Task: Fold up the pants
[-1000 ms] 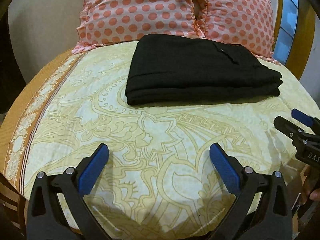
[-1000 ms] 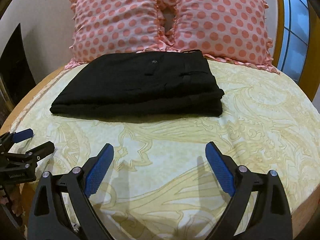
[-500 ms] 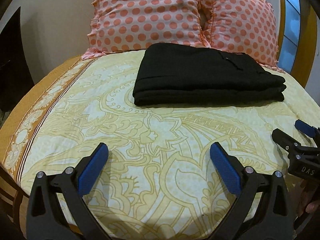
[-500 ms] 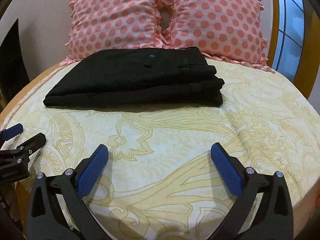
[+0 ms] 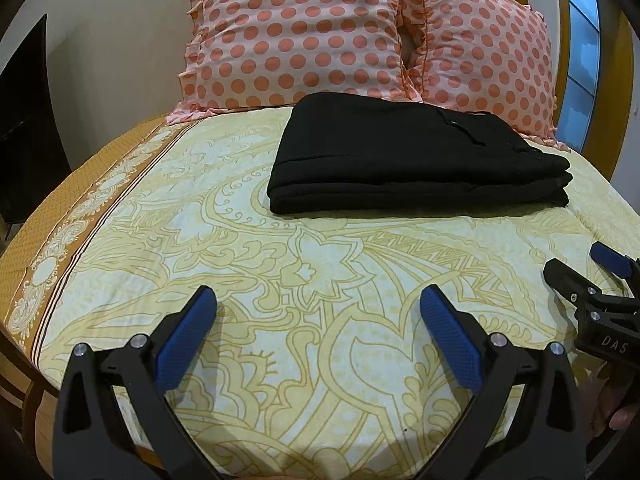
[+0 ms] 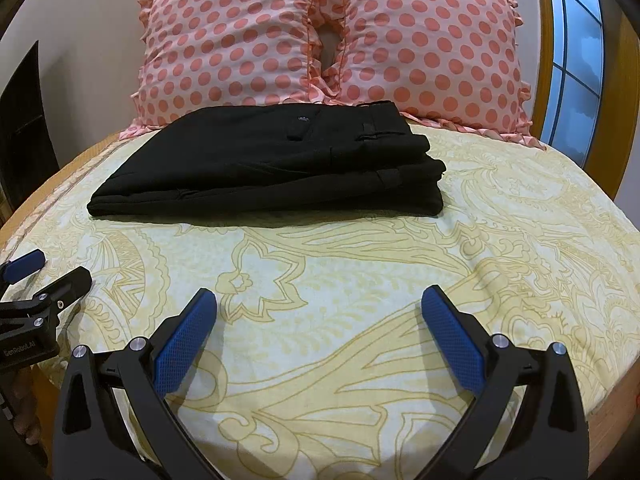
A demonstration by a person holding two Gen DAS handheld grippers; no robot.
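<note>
Right wrist view: the black pants (image 6: 272,164) lie folded into a flat, layered rectangle on the far half of the bed, their back edge just in front of the two pillows. The cloth is matte and smooth; a small button and a belt loop show on the top layer, and the stacked folds form neat ridges along the near and right edges. From the left wrist view the pants (image 5: 416,160) sit right of centre, the folded edge thick and rounded at the left corner.

Under them the bedsheet (image 6: 360,264) is pale cream with yellow scrolling floral lines, slightly rumpled, and a brown patterned border runs down its left side (image 5: 60,240). The pillows (image 6: 328,36) are pink with coral polka dots and ruffled edges, leaning side by side.

The right claw (image 6: 319,304) hovers low over the near sheet, blue textured pads spread wide, holding nothing. The left claw (image 5: 318,304) is likewise spread wide and empty, well apart from the pants.
</note>
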